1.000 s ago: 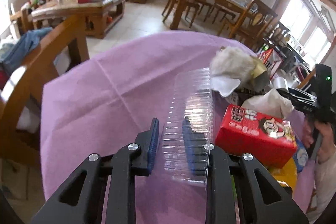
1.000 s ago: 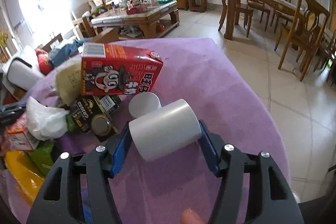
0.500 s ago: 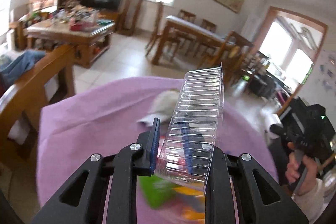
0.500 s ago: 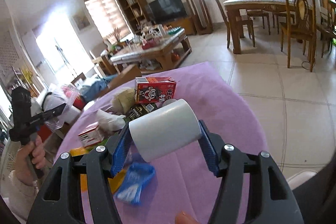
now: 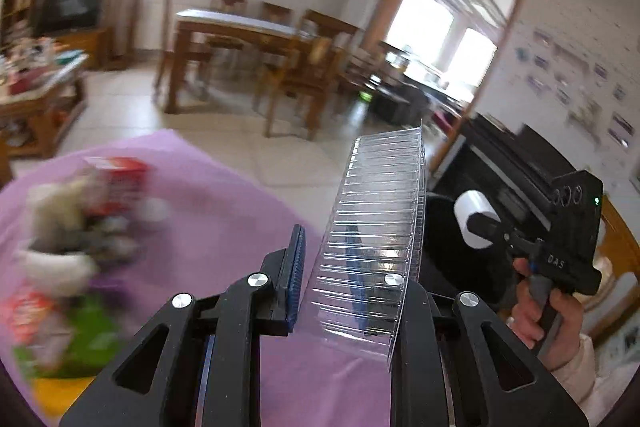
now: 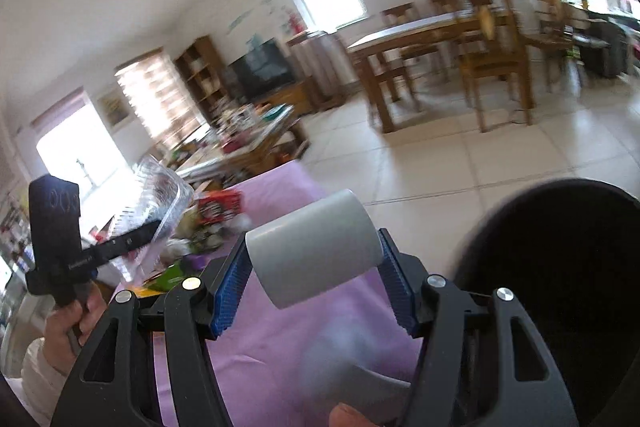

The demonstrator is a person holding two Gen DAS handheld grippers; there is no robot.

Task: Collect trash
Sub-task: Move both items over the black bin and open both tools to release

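- Between the fingers of the left gripper stands a clear ribbed plastic tray, its wall clamped tight and the rest rising upright beyond the fingertips.
- Between the blue pads of the right gripper lies a white paper cup on its side, squeezed at both ends, its closed base toward the left pad.
- Below both pairs of fingers spreads the purple tablecloth.
- Left of the left gripper's fingers, well apart, sits a blurred heap of rubbish with a red carton on top.
- Right of the right gripper's fingers, close by, gapes the dark round mouth of a black bin.
- Seen from the left wrist, the right hand grips its tool's handle to the right of the tray; from the right wrist, the left hand does likewise at far left.
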